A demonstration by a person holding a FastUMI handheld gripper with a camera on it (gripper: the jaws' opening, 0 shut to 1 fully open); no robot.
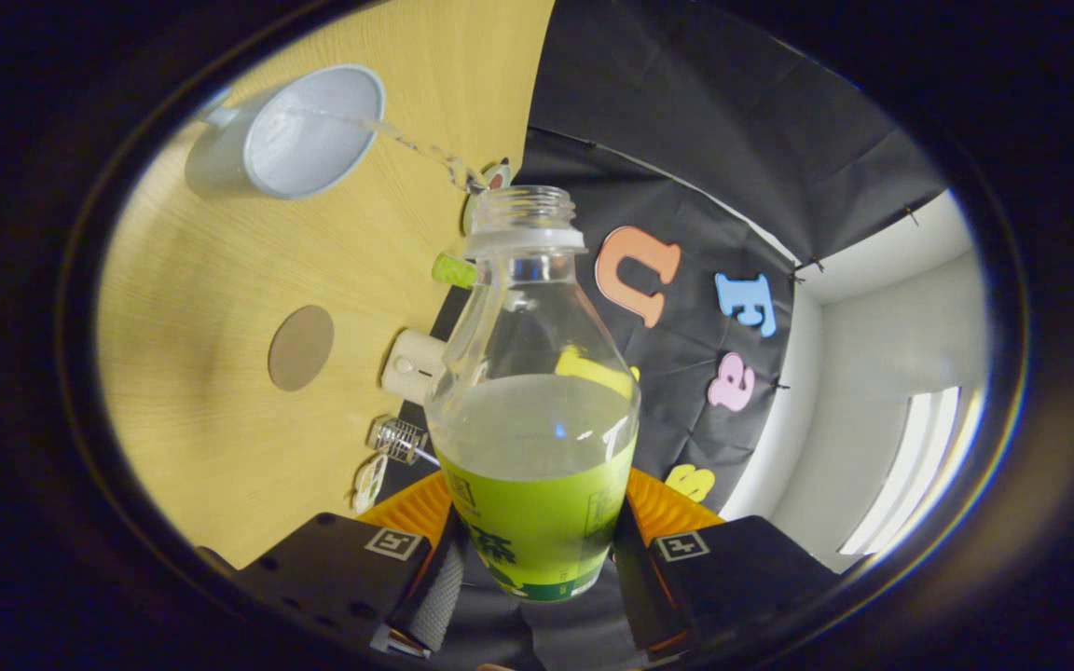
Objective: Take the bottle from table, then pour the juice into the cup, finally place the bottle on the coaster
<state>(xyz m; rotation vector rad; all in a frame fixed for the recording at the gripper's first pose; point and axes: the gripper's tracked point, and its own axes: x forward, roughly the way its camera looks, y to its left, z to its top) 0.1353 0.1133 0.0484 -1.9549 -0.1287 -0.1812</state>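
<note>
My gripper [534, 550] is shut on the bottle [533, 391], a clear open bottle with a green label, both fingers [425, 508] pressing on its labelled lower part. The bottle is tipped sideways over the wooden table [201, 308], and pale juice fills its lower body. A thin stream of juice [416, 144] runs from the bottle's mouth into the light blue cup [313, 130], which stands well beyond the mouth. A round brown coaster [300, 348] lies flat on the table, between the cup and my fingers and apart from both.
Along the table's edge by the black booth wall [686, 140] sit a small cream box [412, 365], a green cap-like piece [453, 270] and a small clear ribbed object [397, 438]. A white wall [901, 345] lies past the cloth.
</note>
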